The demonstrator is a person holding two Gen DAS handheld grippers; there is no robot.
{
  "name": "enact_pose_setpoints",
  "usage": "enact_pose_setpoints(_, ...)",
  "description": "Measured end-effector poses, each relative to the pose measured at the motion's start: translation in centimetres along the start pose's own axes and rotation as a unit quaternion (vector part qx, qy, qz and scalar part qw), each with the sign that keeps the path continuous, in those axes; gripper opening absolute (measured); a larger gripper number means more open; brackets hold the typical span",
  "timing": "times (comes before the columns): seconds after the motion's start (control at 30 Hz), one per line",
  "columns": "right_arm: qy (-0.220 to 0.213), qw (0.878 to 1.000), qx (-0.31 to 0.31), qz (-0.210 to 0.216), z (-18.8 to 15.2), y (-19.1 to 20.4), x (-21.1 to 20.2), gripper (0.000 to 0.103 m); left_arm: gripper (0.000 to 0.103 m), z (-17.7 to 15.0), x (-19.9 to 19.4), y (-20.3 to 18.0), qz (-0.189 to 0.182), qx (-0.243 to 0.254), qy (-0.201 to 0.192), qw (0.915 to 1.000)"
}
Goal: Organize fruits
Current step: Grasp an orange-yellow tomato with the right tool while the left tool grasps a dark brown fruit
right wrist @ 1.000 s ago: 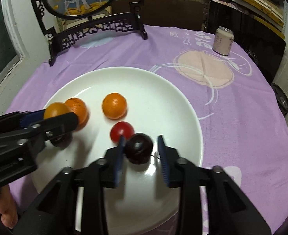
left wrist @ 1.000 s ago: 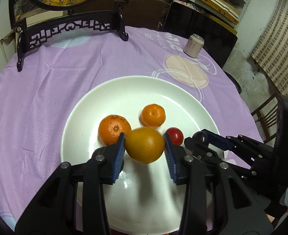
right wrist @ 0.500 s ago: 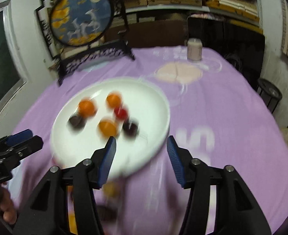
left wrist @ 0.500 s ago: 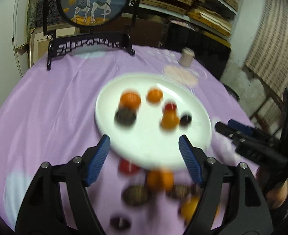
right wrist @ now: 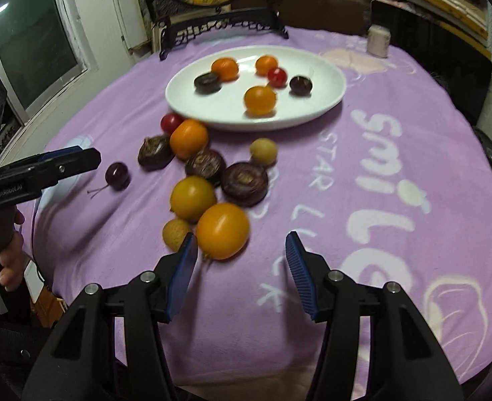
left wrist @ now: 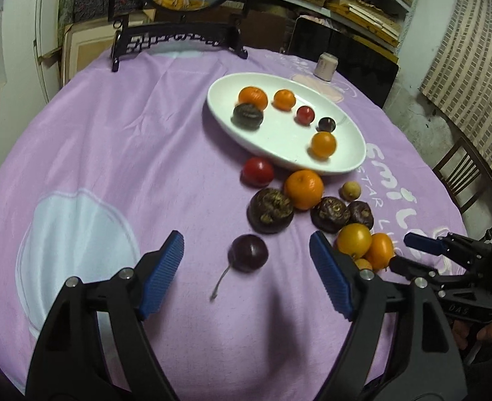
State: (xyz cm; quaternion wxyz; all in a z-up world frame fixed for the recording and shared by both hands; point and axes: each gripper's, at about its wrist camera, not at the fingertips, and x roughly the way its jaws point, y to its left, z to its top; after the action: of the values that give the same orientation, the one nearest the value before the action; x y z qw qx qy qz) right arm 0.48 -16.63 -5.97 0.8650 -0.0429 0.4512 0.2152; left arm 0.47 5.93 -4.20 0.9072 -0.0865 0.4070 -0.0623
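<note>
Fruits lie loose at frame centre on the worktop (left wrist: 112, 140), below the plate (left wrist: 352, 163); left tool (left wrist: 246, 274) spread around the cherry (left wrist: 248, 252), right tool (right wrist: 242, 257) spread, empty, probably ready to pick.

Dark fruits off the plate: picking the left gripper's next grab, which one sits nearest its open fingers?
The stemmed dark cherry, alone ahead of the left gripper; the ridged dark fruits cluster farther back.

Six fruits on plate (left wrist: 352, 163); loose fruit pile (left wrist: 306, 197) before it, seemingly touching rim.
</note>
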Motion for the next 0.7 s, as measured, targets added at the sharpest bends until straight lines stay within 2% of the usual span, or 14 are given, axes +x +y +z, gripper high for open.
enact_pose_setpoints(0.17, 0.006, 1.0, -0.001, 0.008, 0.0, 0.4, 1.1, 0.055, 0.08, -0.4, -0.3, 0.3, 0.001, -0.002, 0.001, 1.0)
enact_pose_setpoints(0.27, 0.018, 1.0, -0.009, 0.013, 0.1, 0.8, 2.8, 0.04, 0.08, -0.4, 0.0, 0.0, -0.001, 0.001, 0.006, 1.0)
enact_pose_setpoints(0.3, 0.008, 1.0, -0.014, 0.007, 0.2, 0.9, 2.7, 0.039, 0.08, -0.3, 0.2, -0.1, -0.003, 0.003, 0.008, 1.0)
enact_pose_setpoints(0.4, 0.008, 1.0, -0.025, -0.002, 0.3, 1.5, 2.7, 0.038, 0.08, 0.3, 1.2, -1.0, 0.003, 0.021, 0.011, 0.9997)
enact_pose_setpoints(0.5, 0.012, 1.0, -0.016, 0.0, 0.2, 1.0, 2.4, 0.038, 0.08, 1.1, 3.0, -1.9, 0.031, 0.046, 0.02, 0.9983)
enact_pose_setpoints(0.63, 0.014, 1.0, 0.014, -0.004, -0.1, -0.7, 1.8, 0.039, 0.079, 2.1, 5.7, -2.5, 0.022, 0.06, 0.046, 0.9969)
enact_pose_setpoints(0.7, 0.013, 1.0, 0.026, -0.005, -0.3, -1.4, 1.4, 0.038, 0.073, 2.3, 6.9, -2.7, 0.022, 0.066, 0.056, 0.996)
